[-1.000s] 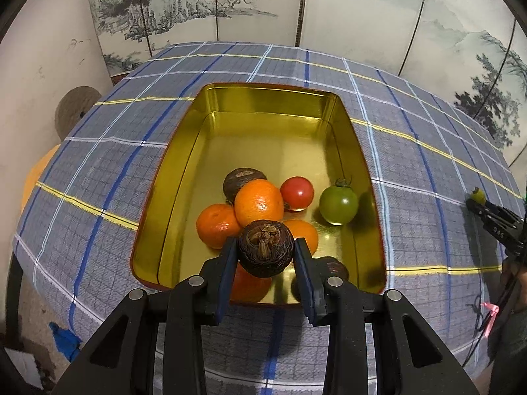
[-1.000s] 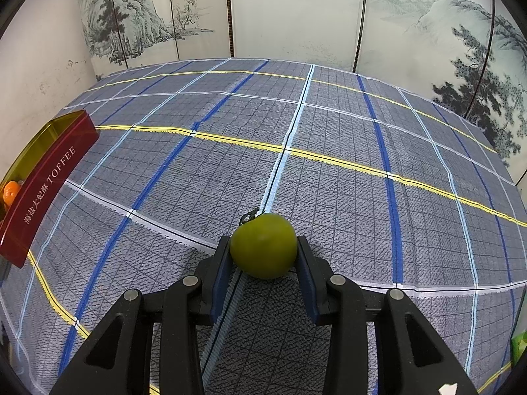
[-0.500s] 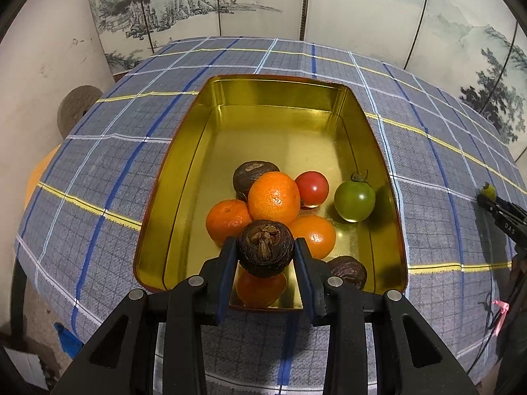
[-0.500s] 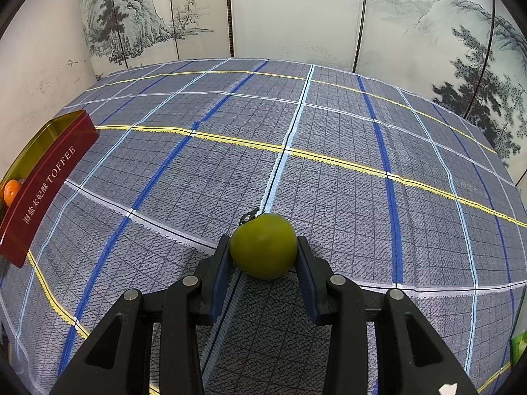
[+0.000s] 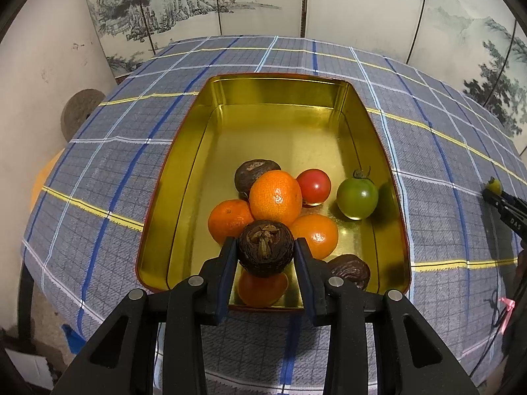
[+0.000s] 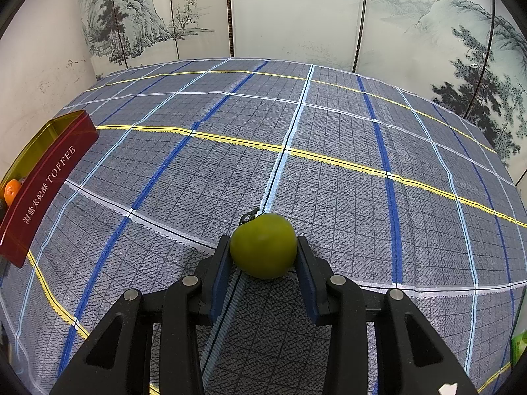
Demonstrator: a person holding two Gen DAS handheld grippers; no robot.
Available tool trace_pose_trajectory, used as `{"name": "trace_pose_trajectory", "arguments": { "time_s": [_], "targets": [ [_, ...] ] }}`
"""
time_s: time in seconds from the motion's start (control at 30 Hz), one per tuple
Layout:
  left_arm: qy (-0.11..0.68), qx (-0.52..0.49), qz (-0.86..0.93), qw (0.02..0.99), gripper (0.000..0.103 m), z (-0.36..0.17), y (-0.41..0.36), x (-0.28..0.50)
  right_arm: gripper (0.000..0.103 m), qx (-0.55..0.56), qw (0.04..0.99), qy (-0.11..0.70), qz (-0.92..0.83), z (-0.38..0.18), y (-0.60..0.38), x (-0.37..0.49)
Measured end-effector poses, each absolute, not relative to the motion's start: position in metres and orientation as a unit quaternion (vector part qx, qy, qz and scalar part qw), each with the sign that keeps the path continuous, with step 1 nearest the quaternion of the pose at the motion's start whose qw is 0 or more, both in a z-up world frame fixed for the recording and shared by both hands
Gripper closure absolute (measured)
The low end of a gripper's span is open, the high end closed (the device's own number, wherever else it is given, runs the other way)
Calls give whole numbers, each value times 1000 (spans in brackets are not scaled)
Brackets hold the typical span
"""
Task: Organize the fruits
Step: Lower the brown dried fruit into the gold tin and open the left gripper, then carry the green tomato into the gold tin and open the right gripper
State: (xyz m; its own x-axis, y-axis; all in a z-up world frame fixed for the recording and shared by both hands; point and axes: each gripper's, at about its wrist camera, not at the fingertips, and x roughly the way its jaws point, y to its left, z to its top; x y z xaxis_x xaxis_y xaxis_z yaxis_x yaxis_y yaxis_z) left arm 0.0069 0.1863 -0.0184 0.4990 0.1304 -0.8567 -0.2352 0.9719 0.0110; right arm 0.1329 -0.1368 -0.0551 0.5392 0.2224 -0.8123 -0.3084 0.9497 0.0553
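Left fingers [image 5: 230, 263] are clamped on a dark brown wrinkly fruit [image 5: 266, 251], one pad on each flank, right around its widest part. It looks like a hard, dry-shelled thing, so I'd guess light and stiff with enough texture that it won't squirt out. Squeezing across the middle seems the right spot; go lower or higher and a round thing like this probably rolls free.

Just past it, lower middle of the left view, sits the gold tin [image 5: 184, 177] with the pile in its near half: four oranges [image 5: 275, 196], a red tomato [image 5: 314, 186], a green tomato [image 5: 357, 198] off to the right, and two more brown fruits [image 5: 253, 172], one tucked in the near right corner. The far half of the tin is bare gold. The held fruit hangs over the near edge of the pile, so dropping it may knock the oranges around; I'd aim for a gap.

Right fingers [image 6: 220, 263] hold a yellow-green round fruit [image 6: 263, 245] with a little stem on top, gripped at its equator too. Smooth skin, probably slicker and softer than the brown one, so a gentle squeeze is my call or it bruises. Whether it's lifted or resting on the cloth I can't tell.

Beyond that it's just plaid tablecloth [image 6: 329, 125] over the table, with the tin's red side reading TOFFEE at the far left edge, well apart from the right fingers. Painted screen panels [image 6: 296, 10] behind.
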Motion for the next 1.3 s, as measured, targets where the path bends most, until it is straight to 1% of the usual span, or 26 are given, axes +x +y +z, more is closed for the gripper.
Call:
{"name": "trace_pose_trajectory", "arguments": {
  "time_s": [0.2,0.4,0.6,0.67,0.77,0.9,1.13,1.3],
  "targets": [
    [485,-52,106,866,66,-16,186,5,67,-47,876,455,151,-55,-136,133],
    [482,-50,108,868,63,-15,184,3,68,-48,876,455,151,-55,-136,132],
    [474,-54,110,872,55,-12,183,-2,69,-48,877,455,148,-55,-136,131],
    [470,-53,112,874,51,-10,183,-4,69,-48,878,454,144,-56,-137,132],
    [465,-58,111,876,50,-6,183,-7,70,-45,878,454,145,-55,-136,133],
    [457,-71,111,879,46,0,186,-13,70,-43,878,448,162,-45,-125,130],
    [442,-76,134,884,45,12,194,-23,69,-45,874,428,227,-17,-83,117],
    [431,-70,157,886,39,19,203,-33,69,-48,864,412,285,4,-42,99]
  ]
}}
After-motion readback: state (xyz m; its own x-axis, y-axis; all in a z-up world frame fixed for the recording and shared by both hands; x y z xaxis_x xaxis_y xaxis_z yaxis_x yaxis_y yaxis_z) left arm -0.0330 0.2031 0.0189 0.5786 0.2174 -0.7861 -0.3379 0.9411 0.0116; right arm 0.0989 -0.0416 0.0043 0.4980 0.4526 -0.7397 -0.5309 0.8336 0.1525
